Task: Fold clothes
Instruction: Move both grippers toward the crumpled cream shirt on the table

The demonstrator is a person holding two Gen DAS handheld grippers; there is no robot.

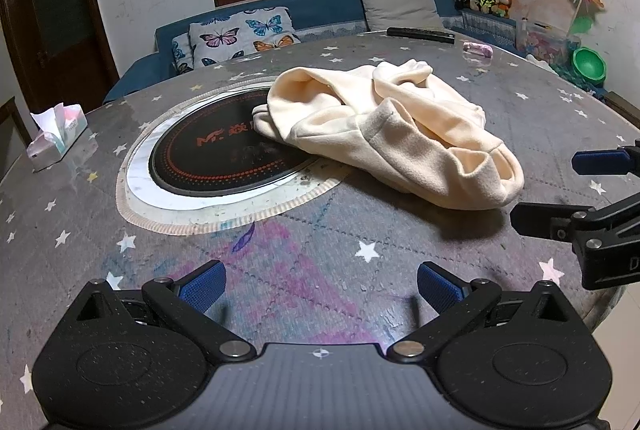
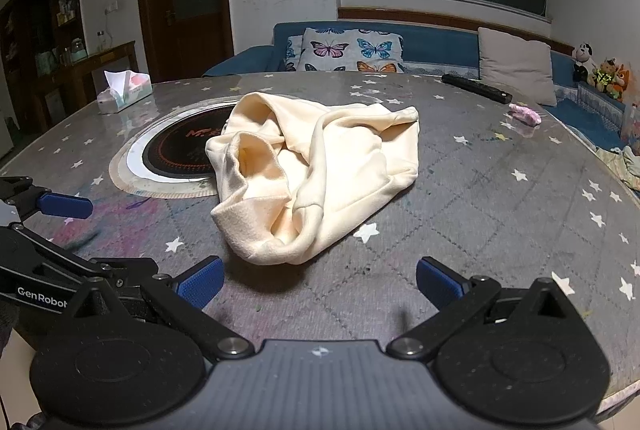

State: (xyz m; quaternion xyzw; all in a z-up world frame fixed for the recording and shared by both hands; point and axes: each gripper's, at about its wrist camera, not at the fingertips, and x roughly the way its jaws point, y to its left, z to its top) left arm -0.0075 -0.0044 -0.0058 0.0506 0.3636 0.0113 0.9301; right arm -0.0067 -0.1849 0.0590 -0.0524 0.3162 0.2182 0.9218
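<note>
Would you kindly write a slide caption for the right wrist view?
Open right gripper faces a crumpled cream garment on the star-patterned table, open left gripper alongside.

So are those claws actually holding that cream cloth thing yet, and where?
Nothing is held. The left claw and right claw are both open above the star-patterned table, short of the crumpled cream fleece garment.

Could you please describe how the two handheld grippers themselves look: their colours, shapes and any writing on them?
The left gripper and the right gripper look alike: matte black speckled bodies with two round housings, silver pivot pins, angled black linkage arms and a ribbed grey centre plate with a small crosshair mark. The finger pads are blue and textured. White "GenRobot" lettering shows on the left gripper's side. No cables or sleeves are visible.
</note>
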